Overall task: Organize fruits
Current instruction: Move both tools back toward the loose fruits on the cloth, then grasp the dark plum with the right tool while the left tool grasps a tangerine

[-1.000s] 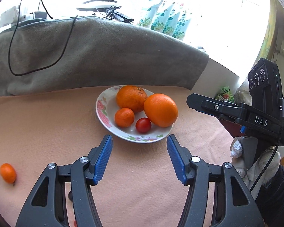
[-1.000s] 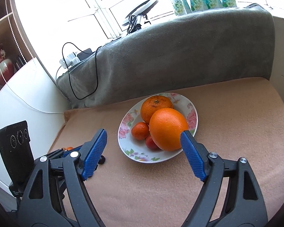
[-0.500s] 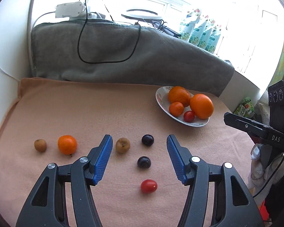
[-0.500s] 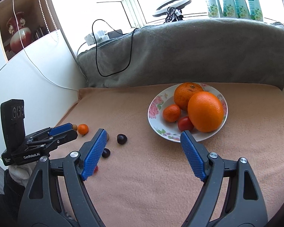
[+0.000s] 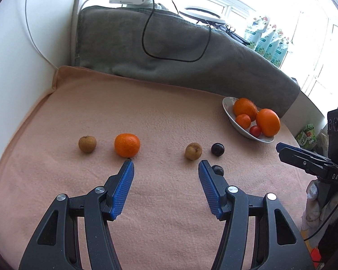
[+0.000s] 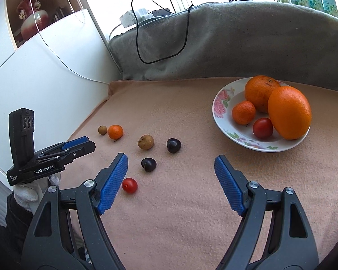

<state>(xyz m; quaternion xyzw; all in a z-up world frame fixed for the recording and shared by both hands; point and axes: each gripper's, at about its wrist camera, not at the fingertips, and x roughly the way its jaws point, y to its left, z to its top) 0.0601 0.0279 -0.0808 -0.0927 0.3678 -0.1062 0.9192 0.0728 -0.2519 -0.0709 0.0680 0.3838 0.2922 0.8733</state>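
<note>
A floral plate (image 6: pixel 219 112) at the right holds two big oranges, a small mandarin and a cherry tomato (image 6: pixel 262 128). Loose on the peach blanket lie a mandarin (image 5: pixel 126 145), two brown fruits (image 5: pixel 87 144) (image 5: pixel 193 151), two dark plums (image 6: pixel 173 145) (image 6: pixel 148 164) and a cherry tomato (image 6: pixel 129 185). My left gripper (image 5: pixel 166 165) is open and empty, hovering just short of the mandarin and the nearer brown fruit. My right gripper (image 6: pixel 170 159) hangs above the blanket right of the plums; its jaws are closing a little with nothing between them.
A grey blanket (image 5: pixel 169 51) with a black cable draped over it rises behind the fruit. A white wall (image 6: pixel 45 78) bounds the left side. Bottles (image 5: pixel 266 42) and a ring lamp stand on the windowsill. The blanket's right edge drops off beyond the plate.
Both views have swung left, away from the plate. The plate now sits at the right and the loose fruits have come into view. Both grippers stay empty.
</note>
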